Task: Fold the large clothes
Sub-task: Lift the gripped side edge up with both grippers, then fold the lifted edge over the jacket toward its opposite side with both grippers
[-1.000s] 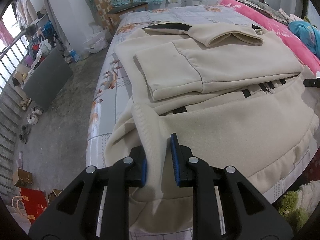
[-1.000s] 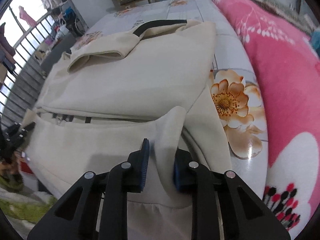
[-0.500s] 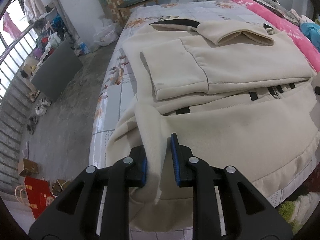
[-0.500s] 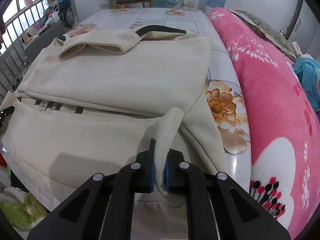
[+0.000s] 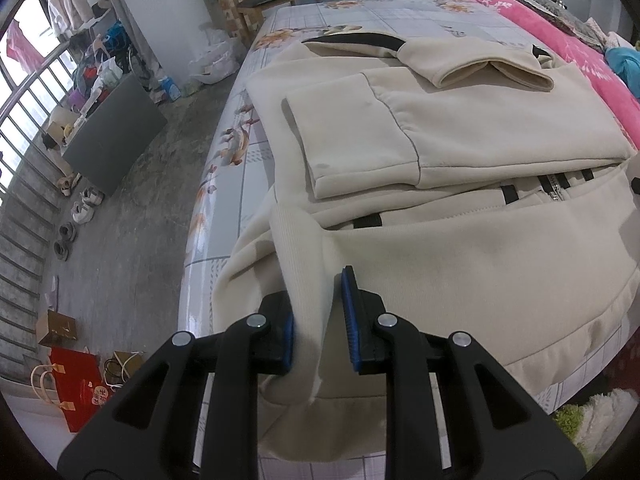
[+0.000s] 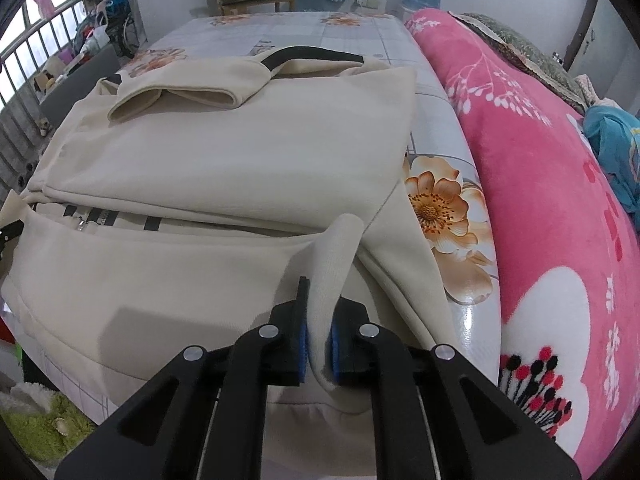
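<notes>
**On the bed: hem corners taken for the next fold**

On the bed (image 5: 224, 216), across its glossy flower-print sheet, lies the jacket (image 5: 460, 132), cream and fleecy, already part-folded. Spread flat with the near hem hanging slightly over the bed's edge. Sleeves (image 5: 360, 132) laid inward over the chest, cuff (image 5: 496, 74) resting open-mouthed near the black-trimmed collar (image 5: 352, 40); probably tucked in so that the body makes a plain rectangle before halving. Short black tabs and a metal zip pull (image 5: 554, 190) showing along the line where the sleeve panel ends.

Left gripper (image 5: 318, 330) at the near left corner, straddling a raised ridge of ribbed hem. Blue pads (image 5: 349, 320) parted wider than the cloth, with a visible gap on the right side, so not clamped; fabric merely standing between them.

Right gripper (image 6: 318, 348) at the near right corner, clenched on a pinched-up fold of the hem, cloth squeezed thin between the pads and curling up above them in a soft hook.

Held at both lower corners, most likely, so as to lift the hem evenly and carry it up toward the collar. Seems to want the left side closing first; otherwise that corner could slip and skew the fold.

Thick knit, soft and limp, likely to sag in the middle when lifted.

Beyond the jacket's right edge, a pink floral blanket (image 6: 560, 208), plush and bulky.
</notes>
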`<state>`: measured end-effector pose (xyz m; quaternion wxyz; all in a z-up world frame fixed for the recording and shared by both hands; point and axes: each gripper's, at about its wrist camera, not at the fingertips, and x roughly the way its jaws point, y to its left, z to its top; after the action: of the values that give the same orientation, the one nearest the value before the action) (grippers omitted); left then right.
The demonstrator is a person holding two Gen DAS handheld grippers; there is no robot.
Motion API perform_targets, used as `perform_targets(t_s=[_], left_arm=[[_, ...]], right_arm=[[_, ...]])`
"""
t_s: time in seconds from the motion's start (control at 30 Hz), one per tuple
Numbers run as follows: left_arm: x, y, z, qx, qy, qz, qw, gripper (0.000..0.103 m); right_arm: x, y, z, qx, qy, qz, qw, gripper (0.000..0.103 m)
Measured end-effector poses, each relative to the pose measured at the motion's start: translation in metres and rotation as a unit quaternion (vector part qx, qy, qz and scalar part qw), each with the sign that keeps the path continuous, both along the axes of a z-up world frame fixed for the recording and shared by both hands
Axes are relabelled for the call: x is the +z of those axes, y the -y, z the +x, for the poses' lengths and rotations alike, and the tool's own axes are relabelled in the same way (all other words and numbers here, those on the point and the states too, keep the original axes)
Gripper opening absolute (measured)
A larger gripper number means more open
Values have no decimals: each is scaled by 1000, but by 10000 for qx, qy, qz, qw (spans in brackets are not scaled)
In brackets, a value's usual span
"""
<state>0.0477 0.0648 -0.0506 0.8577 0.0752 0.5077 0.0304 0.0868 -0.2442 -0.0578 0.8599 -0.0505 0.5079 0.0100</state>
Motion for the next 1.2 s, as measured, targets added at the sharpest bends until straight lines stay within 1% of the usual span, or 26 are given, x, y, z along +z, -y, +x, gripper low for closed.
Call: perform_targets(t_s=[0.23, 0.4, 0.47, 0.6, 0.63, 0.73, 0.77, 0.83, 0.87, 0.93, 1.07, 1.13, 1.2], left_arm=[[-1, 0, 1, 2, 2, 4, 10000, 19], [-1, -1, 0, -2, 61, -19, 10000, 19], [1, -4, -4, 12, 214, -124, 9997, 8], [17, -9, -23, -71, 700, -371, 9968, 5], [24, -10, -30, -132, 867, -427, 9952, 5], [45, -13, -47, -274, 1232, -589, 9902, 4], [57, -14, -56, -353, 1431, -664, 9868, 4], [71, -16, -65, -439, 1660, -802, 9819, 4], [83, -18, -71, -520, 1844, -924, 9771, 4], [101, -18, -75, -587, 2085, -1001, 9711, 4], [132, -25, -65, -639, 2446, -1188, 9602, 4], [146, -32, -49, -656, 2595, -1310, 9546, 4], [155, -36, -32, -668, 2677, -1363, 9515, 4]], right_arm=[[0, -1, 0, -16, 6, -11, 10000, 8], [2, -2, -4, -69, 132, -61, 9999, 8], [5, -5, -8, -94, 233, -101, 9996, 7], [24, -5, -24, -228, 566, -48, 9981, 6], [28, -4, -28, -269, 635, 1, 9976, 6], [53, 0, -47, -393, 1030, 249, 9936, 6], [63, 0, -54, -422, 1185, 300, 9916, 5], [82, -1, -66, -478, 1477, 346, 9873, 5], [89, -1, -68, -496, 1575, 373, 9856, 5], [104, 0, -72, -541, 1807, 465, 9810, 5], [142, 5, -61, -470, 2280, 612, 9706, 5], [155, 7, -51, -413, 2446, 669, 9664, 5], [169, 12, -31, -330, 2608, 741, 9620, 5]])
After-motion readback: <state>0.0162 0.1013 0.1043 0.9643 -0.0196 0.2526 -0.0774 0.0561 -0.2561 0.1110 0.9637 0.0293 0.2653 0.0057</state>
